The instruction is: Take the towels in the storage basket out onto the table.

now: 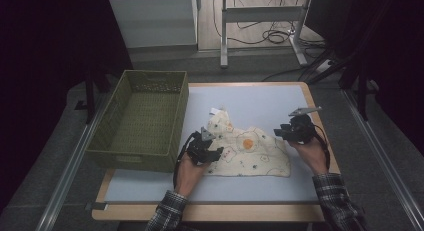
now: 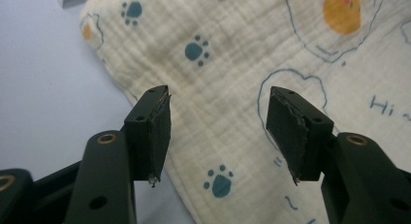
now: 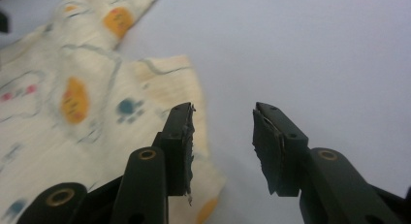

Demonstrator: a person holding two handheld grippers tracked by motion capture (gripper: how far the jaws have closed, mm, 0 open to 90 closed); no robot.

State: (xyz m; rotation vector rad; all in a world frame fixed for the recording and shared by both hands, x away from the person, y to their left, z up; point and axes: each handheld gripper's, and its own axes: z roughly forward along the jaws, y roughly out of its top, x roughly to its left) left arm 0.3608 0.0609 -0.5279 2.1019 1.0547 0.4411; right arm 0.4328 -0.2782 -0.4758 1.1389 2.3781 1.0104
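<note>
A: Item one, nearest the person: left gripper (image 1: 212,153), at the cloth's left end.
B: Jaws parted about halfway, nothing clamped. In the left gripper view the cream cloth (image 2: 232,78) lies flat beneath the gap, its edge running under the left jaw.

A: Item two: right gripper (image 1: 280,133), at the cloth's right end.
B: Jaws apart by a moderate gap, holding nothing. In the right gripper view one jaw hangs over the cloth's edge, the other over bare table; that picture is blurred, so whether a pad grazes the fabric I cannot tell.

A: Item three: the cloth (image 1: 250,151) itself.
B: Cream, printed with paw marks and orange patches, spread flat on the pale table (image 1: 260,103) between the two grippers, just right of the basket.

A: Item four, farther off.
B: Green woven basket (image 1: 145,118), rectangular, on the table's left side, overhanging its left edge.
</note>
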